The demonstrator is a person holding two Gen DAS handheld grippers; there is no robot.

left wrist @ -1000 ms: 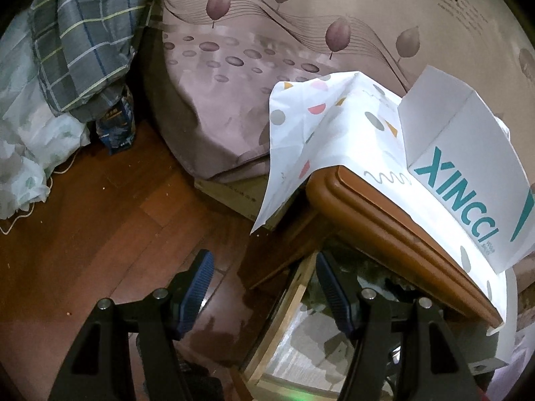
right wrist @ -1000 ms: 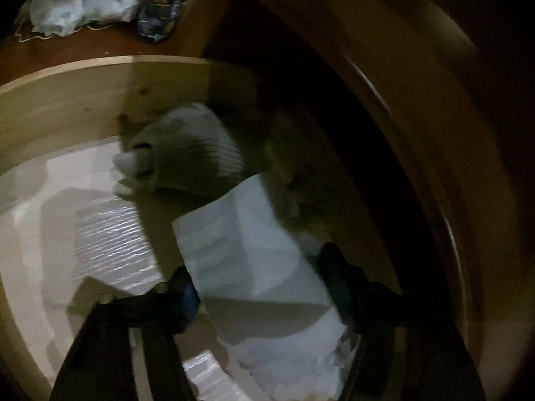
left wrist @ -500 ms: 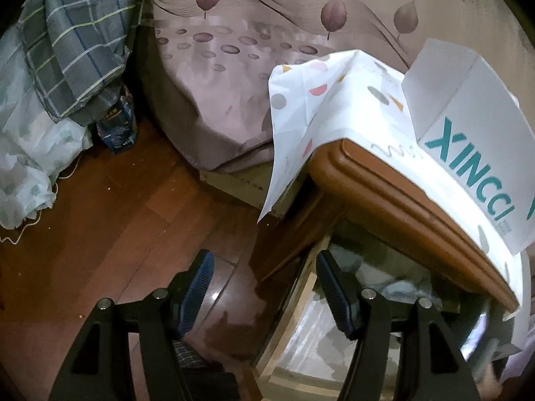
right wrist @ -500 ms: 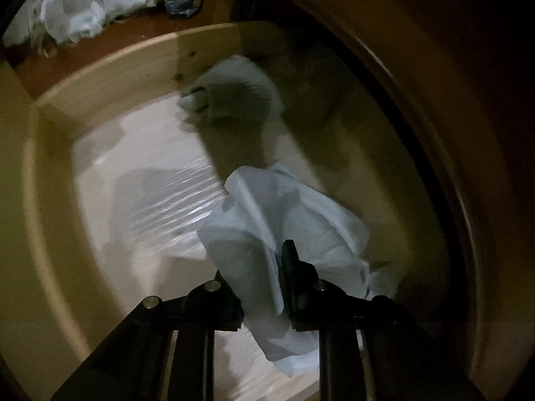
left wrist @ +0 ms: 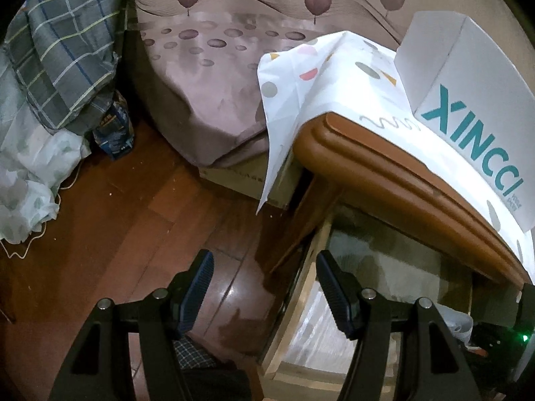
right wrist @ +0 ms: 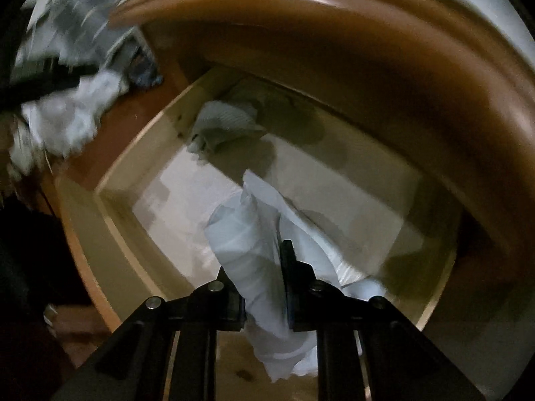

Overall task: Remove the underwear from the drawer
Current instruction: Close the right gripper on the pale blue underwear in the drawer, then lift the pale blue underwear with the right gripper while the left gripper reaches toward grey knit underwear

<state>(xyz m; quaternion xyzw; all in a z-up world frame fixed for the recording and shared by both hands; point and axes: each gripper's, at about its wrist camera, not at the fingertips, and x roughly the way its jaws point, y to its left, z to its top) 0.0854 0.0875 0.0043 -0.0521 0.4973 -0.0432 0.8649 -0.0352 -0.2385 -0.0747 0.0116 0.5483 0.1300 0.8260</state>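
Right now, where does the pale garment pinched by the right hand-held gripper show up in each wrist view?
Left wrist: no clear sight of it; the far right edge is too dark to tell.
Right wrist: bottom centre, the white underwear is pinched in the right hand-held gripper.
Shared landmark: the open drawer's pale wooden rim.

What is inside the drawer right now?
A grey knit cloth lies in the drawer's far corner; pale underwear hangs from the shut right claw. The cabinet top hides the drawer's back.
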